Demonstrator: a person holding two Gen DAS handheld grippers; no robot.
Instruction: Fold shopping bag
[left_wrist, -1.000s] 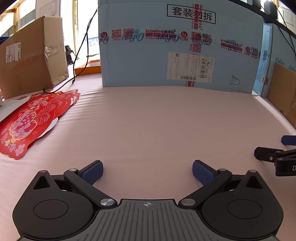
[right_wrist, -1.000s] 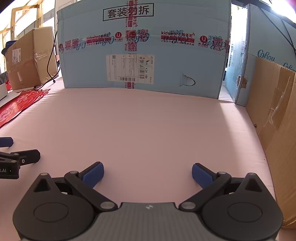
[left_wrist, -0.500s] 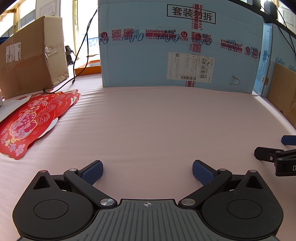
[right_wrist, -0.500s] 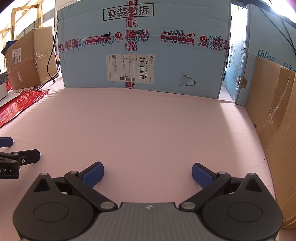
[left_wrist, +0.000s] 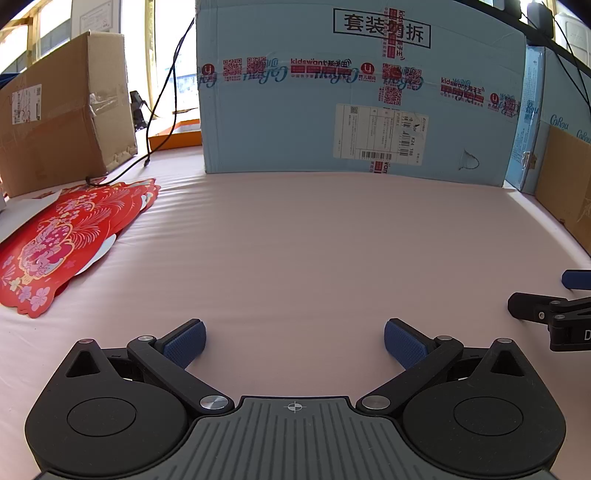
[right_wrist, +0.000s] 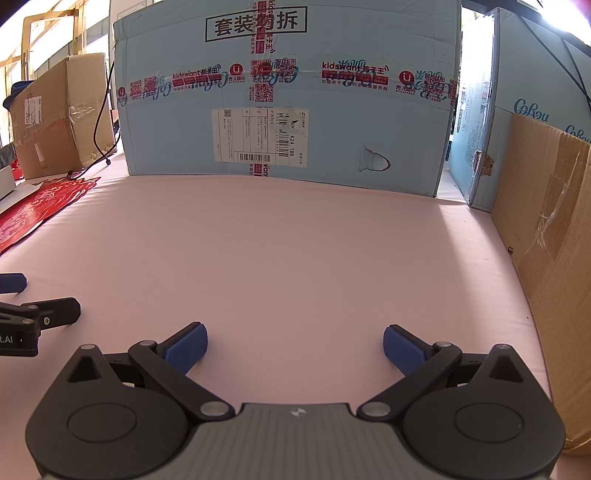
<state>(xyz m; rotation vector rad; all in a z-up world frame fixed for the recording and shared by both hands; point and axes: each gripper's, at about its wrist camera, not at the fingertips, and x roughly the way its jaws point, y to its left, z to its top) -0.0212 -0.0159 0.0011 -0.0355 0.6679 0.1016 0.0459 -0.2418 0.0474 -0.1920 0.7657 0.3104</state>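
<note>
A stack of flat red shopping bags (left_wrist: 66, 243) with pink flower prints lies on the pink cloth at the far left; its edge shows in the right wrist view as red shopping bags (right_wrist: 40, 206). My left gripper (left_wrist: 294, 341) rests low over the cloth, open, nothing between its blue pads, well right of the bags. My right gripper (right_wrist: 294, 347) is also open and empty, beside the left one. Each view catches the other gripper's finger at its side edge.
A big light-blue carton (left_wrist: 354, 96) stands across the back of the pink table (left_wrist: 314, 240). Brown cardboard boxes (left_wrist: 62, 122) stand at the back left, and another brown box (right_wrist: 554, 240) walls the right side. A black cable (left_wrist: 162, 107) hangs at the back left.
</note>
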